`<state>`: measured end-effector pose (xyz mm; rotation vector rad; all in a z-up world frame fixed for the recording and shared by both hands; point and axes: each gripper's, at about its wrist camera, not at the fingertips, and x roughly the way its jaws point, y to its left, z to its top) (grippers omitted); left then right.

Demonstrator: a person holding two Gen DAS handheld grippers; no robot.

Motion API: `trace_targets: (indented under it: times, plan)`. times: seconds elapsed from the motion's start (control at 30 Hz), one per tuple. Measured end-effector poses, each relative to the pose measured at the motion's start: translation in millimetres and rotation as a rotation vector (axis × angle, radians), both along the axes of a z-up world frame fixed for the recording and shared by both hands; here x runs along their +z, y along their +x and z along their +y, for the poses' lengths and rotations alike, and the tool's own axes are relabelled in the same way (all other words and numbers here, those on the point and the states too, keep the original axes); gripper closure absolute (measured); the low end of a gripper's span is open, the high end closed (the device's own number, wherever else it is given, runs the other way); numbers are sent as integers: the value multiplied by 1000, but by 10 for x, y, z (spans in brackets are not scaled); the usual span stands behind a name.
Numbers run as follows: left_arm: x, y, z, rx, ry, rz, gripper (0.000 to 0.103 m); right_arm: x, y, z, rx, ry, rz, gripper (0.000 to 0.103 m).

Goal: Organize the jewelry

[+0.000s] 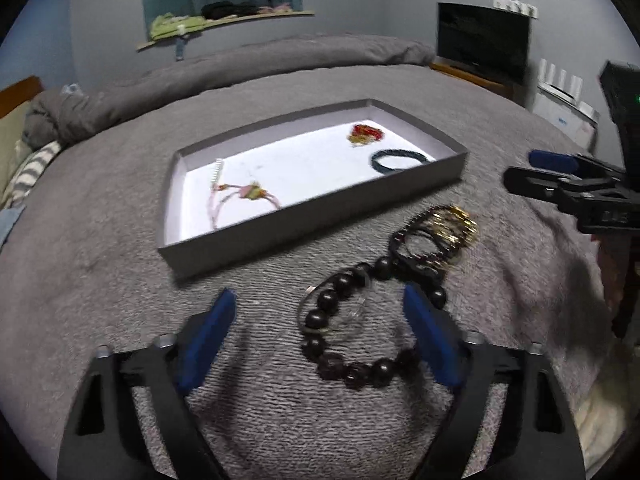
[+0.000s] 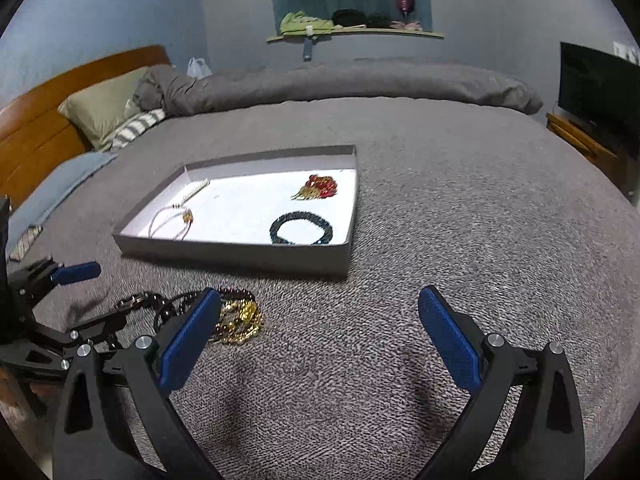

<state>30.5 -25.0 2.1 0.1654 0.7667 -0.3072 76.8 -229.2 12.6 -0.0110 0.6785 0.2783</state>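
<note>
A: What is hidden or hard to make out?

B: The gold bangles [image 2: 240, 318] are partly covered in the right wrist view by one blue finger of the right gripper [image 2: 320, 300]. The heap beside them is blurred there, and its separate pieces cannot be told apart. In the left wrist view, the far end of the dark bead bracelet [image 1: 352, 332] is overlapped by smaller dark rings. Only the tips and frame of the right gripper [image 1: 560, 176] are seen at that view's edge.

A: Where is the jewelry placed relative to the fingers?

B: The dark bead bracelet is seen between the spread fingers [image 1: 212, 336] of the left gripper [image 1: 318, 294], nearer the right-hand finger; whether it is touched cannot be told. The right gripper's fingers [image 2: 448, 336] are spread wide, and only bedcover [image 2: 440, 220] is seen between them. The gold bangles lie just outside its left-hand finger.

A: How is the container described?

B: A shallow grey tray [image 1: 312, 208] with a white floor is set on the bed, beyond the loose heap. Four pieces are held in it: a black bracelet [image 2: 301, 227] near the tray's front right corner, a red and gold cluster [image 2: 318, 187] behind that, a pink cord piece [image 1: 244, 196] at the tray's left end, and a white beaded strand [image 2: 196, 190] along its left wall.
</note>
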Motion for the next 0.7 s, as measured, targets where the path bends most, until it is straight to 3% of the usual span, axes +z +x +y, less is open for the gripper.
trace_targets:
  times: [0.2, 0.43, 0.5, 0.7]
  plan:
    - [-64, 3, -46, -38, 13, 13, 59, -56, 29, 23, 11, 0, 24, 6]
    - [-67, 14, -54, -51, 9, 16, 75, -48, -28, 105, 64, -13, 22, 6]
    - [-51, 2, -54, -57, 2, 14, 86, -41, -48, 126, 76, -17, 19, 6]
    - [-8, -2, -32, -40, -1, -3, 98, -41, -89, 167, 104, -22, 25, 10]
